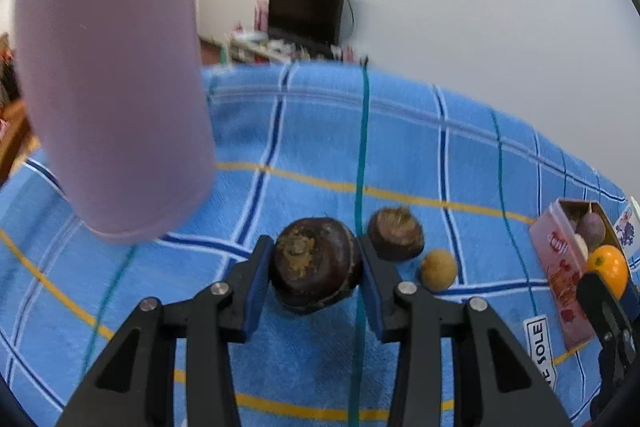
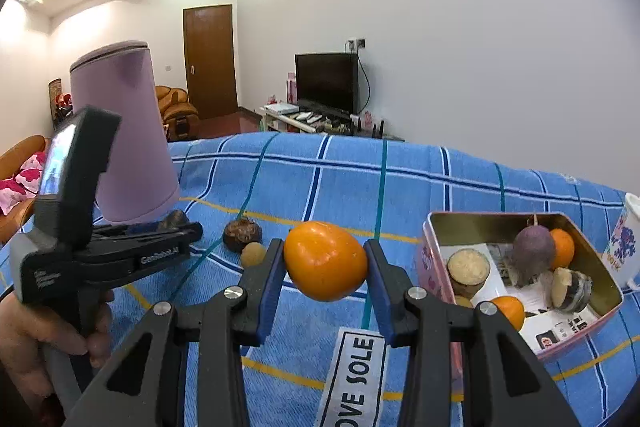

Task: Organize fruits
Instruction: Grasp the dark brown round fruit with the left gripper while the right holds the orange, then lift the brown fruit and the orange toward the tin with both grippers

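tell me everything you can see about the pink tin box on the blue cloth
The pink rectangular tin box sits open, without a lid, on the blue checked cloth, at the right of the right wrist view. Its inner walls look gold and metallic, its outside is printed. Inside lie orange fruits, a purple round one and cut pieces on printed paper.

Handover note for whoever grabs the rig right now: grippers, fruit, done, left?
Left gripper: shut on a dark brown fruit, low over the blue cloth.
Right gripper: shut on an orange fruit, held in the air beside the pink tin.
Done: several fruits lie in the tin.
Left: both held fruits, plus another dark fruit and a small tan fruit on the cloth.
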Demonstrator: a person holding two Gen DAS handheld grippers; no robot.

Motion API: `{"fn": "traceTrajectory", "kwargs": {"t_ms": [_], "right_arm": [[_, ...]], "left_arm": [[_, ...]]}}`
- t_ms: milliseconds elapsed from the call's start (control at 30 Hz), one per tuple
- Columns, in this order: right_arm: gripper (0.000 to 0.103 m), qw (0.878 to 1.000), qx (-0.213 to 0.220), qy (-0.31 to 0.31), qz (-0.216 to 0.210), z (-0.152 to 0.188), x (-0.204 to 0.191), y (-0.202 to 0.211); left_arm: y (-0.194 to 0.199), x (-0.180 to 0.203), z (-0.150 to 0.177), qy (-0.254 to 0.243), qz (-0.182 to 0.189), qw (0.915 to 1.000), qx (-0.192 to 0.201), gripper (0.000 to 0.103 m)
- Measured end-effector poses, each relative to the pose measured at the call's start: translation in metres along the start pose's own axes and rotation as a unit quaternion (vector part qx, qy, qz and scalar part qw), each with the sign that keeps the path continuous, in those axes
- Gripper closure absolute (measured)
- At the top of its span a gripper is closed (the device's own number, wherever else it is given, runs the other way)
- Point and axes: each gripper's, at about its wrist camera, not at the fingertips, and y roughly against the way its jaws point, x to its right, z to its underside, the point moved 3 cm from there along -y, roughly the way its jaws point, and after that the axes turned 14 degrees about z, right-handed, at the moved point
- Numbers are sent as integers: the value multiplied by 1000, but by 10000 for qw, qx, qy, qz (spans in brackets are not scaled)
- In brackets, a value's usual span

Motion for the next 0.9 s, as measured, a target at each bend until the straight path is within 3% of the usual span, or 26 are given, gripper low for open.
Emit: {"fn": "traceTrajectory", "kwargs": {"t_ms": [167, 300, 900], "right_arm": [[61, 9998, 157, 76, -38, 0, -6, 7], [61, 9995, 267, 186, 13, 0, -9, 11], [61, 9991, 313, 274, 74, 3, -9, 17]], "left_arm": [[28, 21, 1, -540, -589, 9942, 722, 60], [41, 27, 0, -794, -928, 9875, 994, 60], [63, 48, 17, -820, -922, 9857, 1146, 60]]}}
